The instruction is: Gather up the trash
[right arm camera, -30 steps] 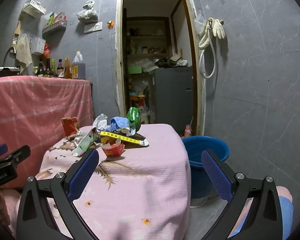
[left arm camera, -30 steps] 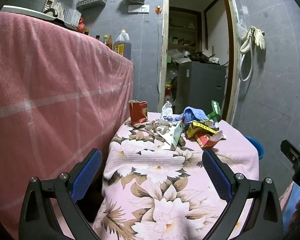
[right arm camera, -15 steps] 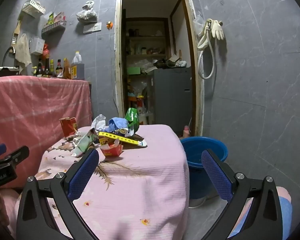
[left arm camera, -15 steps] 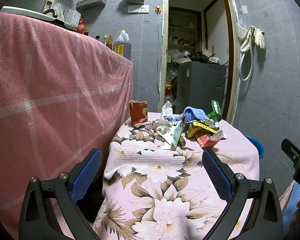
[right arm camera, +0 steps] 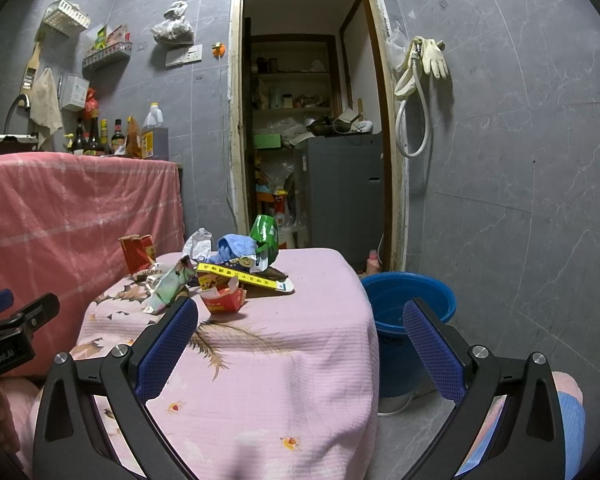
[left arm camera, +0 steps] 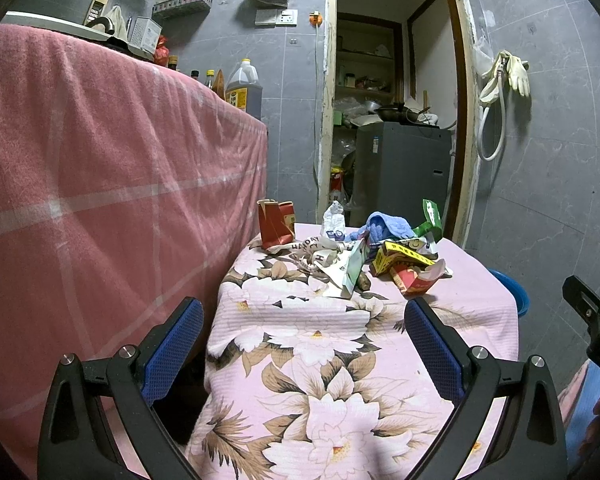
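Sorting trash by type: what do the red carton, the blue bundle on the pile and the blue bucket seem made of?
Red carton: printed cardboard, creased and torn open. Blue bundle: soft cloth, likely terry, from its limp folds. Blue bucket: smooth moulded plastic, slightly glossy at the rim.

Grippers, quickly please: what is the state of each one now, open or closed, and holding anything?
Left gripper: open, holding nothing, above the near part of the table.
Right gripper: open, holding nothing, short of the trash pile.

Your right gripper hangs wide open, low in frame. Trash pile sits mid-frame on the pink-clothed table; blue bucket right of it.
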{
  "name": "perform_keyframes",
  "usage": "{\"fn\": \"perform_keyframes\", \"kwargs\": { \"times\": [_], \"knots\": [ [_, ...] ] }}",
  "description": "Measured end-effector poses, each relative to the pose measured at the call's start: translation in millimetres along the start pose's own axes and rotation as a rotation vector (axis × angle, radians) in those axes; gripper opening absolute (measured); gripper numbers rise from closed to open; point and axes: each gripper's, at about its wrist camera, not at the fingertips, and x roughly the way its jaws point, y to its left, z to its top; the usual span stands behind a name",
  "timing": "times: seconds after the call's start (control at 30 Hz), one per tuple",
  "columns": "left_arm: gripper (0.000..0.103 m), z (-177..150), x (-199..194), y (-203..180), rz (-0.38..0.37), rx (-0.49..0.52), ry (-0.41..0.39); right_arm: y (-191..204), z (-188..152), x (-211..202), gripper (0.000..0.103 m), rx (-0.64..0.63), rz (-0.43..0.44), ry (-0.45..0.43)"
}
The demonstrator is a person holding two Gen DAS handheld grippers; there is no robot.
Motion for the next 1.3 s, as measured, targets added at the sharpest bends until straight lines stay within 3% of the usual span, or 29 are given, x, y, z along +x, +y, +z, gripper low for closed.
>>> {"fn": "perform_keyframes", "kwargs": {
  "times": [1.3],
  "knots": [
    [0.099, -0.9, 2.5, 3.3, 0.000, -0.002, 0.002, 0.1, -1.0, 1.1, 0.103, 0.004, 0.001, 0.006]
  ]
}}
